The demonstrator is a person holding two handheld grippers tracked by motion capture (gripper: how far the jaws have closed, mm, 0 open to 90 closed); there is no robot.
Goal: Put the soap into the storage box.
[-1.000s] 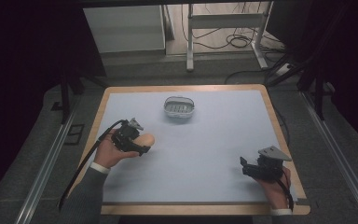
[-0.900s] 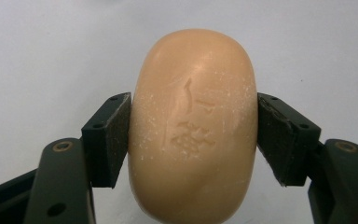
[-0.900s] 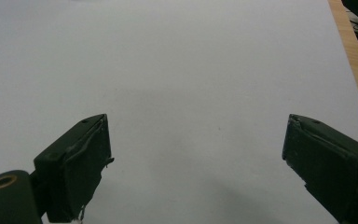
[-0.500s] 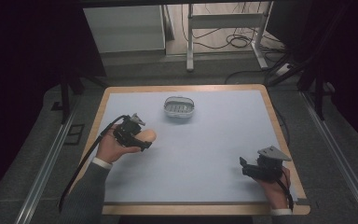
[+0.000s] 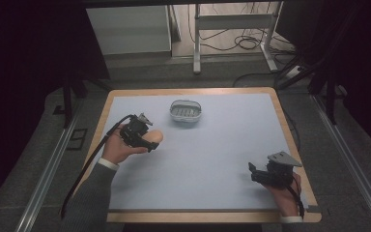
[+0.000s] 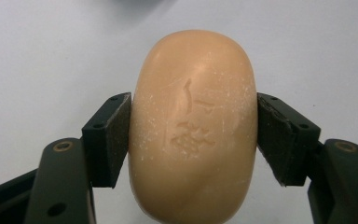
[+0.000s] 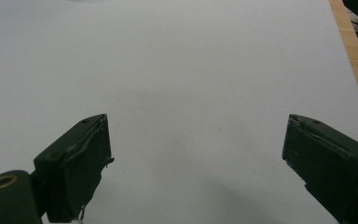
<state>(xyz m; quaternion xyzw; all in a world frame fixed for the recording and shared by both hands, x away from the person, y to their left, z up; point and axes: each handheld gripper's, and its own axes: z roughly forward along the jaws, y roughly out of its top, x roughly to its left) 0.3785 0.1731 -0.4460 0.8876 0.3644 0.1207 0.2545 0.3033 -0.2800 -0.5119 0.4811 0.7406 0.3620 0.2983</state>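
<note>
Soap (image 6: 193, 126) clamped in left hand-held gripper (image 5: 142, 137), near table's (image 5: 222, 193) left edge; right hand-held gripper (image 7: 196, 172) wide open, empty.

Dim, dark surroundings; the table (image 5: 212, 159) evenly lit, soft shadows, close soap (image 6: 193, 126) sharp
</note>
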